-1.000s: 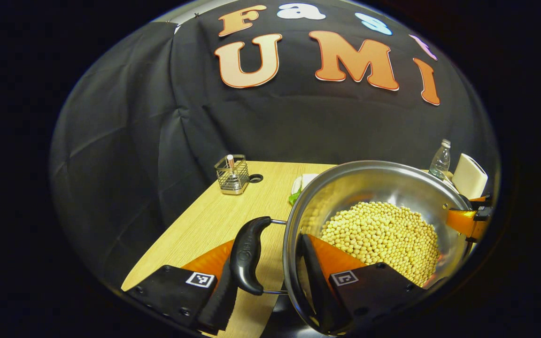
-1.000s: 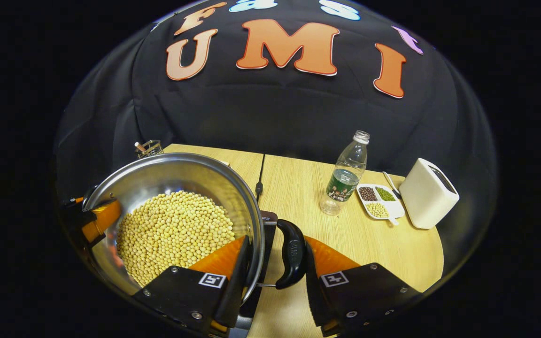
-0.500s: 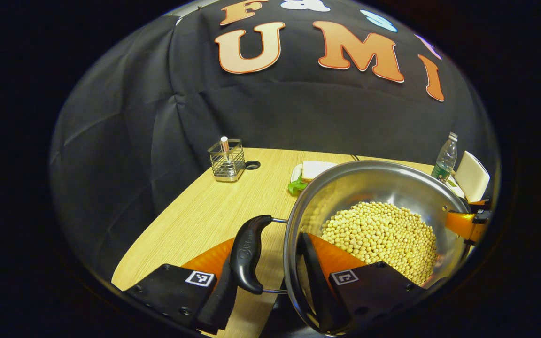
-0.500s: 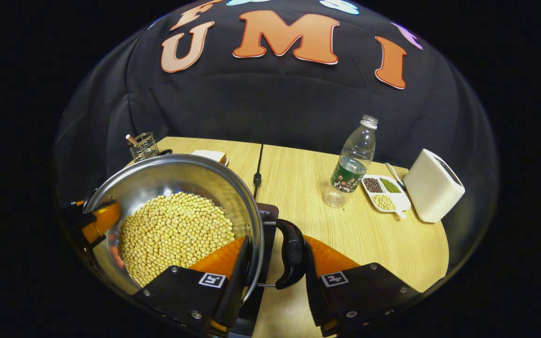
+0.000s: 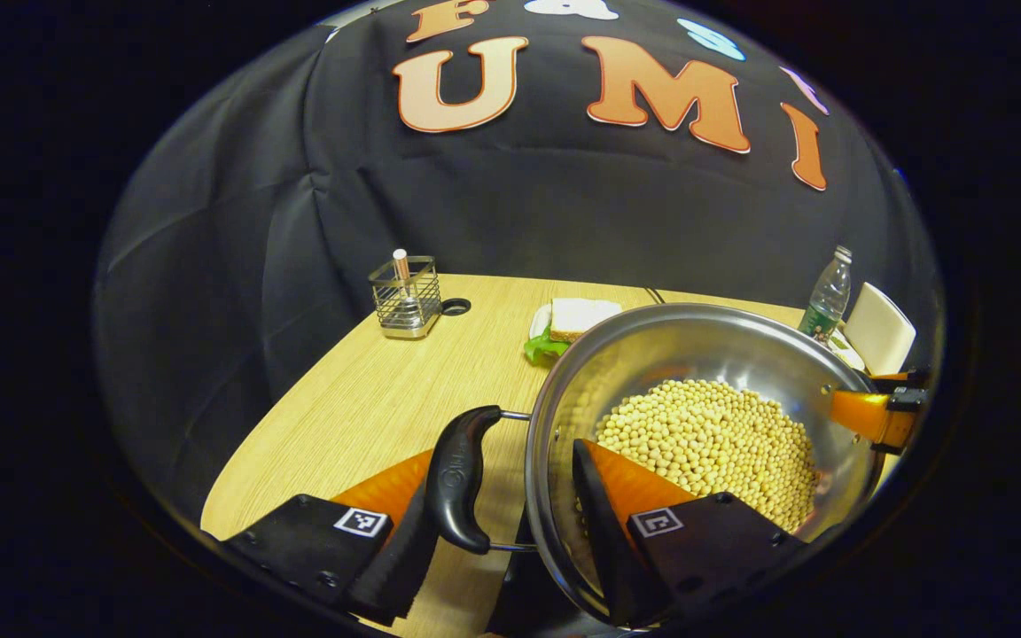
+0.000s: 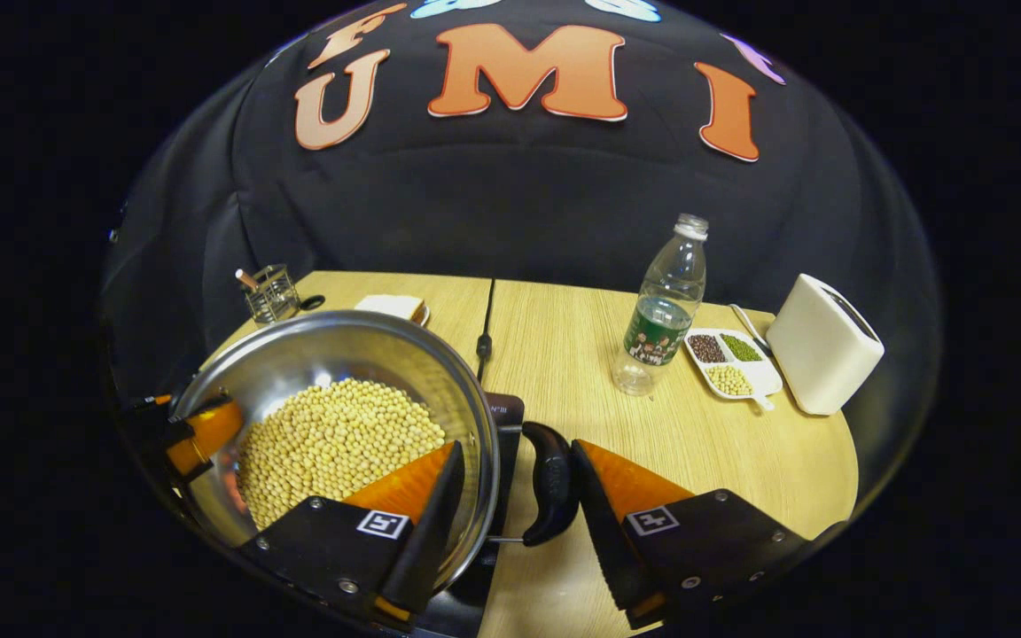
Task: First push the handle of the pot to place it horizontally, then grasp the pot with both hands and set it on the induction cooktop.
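Two grippers straddle the pot, one on each side handle. Our left gripper [image 5: 503,496] has one finger outside the black left handle [image 5: 459,478] and the other inside the steel wall, at about six o'clock in the left gripper view; we cannot tell whether the inner finger presses. Our right gripper [image 6: 518,492] sits likewise around the right handle [image 6: 551,483] and rim. The pot [image 6: 342,354] is over the dark cooktop [image 6: 503,421], whether resting or just above it we cannot tell. We judge it heavy with soybeans [image 5: 710,443], stiff, smooth and slippery; the handles are the place to hold, kept level. At two o'clock stand a bottle [image 6: 663,310] and a toaster [image 6: 825,346].
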A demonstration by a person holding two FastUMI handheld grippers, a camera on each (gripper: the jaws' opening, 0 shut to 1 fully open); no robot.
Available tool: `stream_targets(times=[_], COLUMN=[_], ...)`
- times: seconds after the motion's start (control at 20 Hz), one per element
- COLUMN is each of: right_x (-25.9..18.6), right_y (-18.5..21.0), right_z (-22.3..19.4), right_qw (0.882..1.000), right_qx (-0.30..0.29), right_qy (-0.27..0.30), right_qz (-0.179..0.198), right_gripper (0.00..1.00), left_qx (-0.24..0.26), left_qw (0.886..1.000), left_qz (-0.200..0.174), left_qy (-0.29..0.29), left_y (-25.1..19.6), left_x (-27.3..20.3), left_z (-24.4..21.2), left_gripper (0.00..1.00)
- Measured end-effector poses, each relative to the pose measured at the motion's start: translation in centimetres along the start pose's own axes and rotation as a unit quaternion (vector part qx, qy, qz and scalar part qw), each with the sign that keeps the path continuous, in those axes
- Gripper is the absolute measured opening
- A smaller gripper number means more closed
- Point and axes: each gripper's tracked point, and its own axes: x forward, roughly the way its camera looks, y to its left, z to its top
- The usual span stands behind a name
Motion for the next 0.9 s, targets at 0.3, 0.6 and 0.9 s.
stream_targets(times=[0.3, 0.6, 0.9], right_x=[-5.5, -16.8, -28.3], right_y=[-3.1, -8.4, -13.5], right_z=[6.1, 13.2, 17.5], right_qw=[0.993, 0.97, 0.943], right_qx=[-0.012, -0.03, -0.03], right_qy=[-0.113, -0.237, -0.324], right_qz=[-0.017, -0.043, -0.068], right_gripper=[0.87, 0.93, 0.98], left_qx=[0.027, 0.013, -0.006], left_qw=[0.989, 0.96, 0.934], left_qz=[0.025, 0.004, -0.025], left_qy=[-0.145, -0.281, -0.357], left_y=[0.6, -1.7, -2.8], left_x=[-6.4, -18.3, -28.7], left_z=[9.7, 19.4, 24.4], left_gripper=[0.93, 0.94, 0.98])
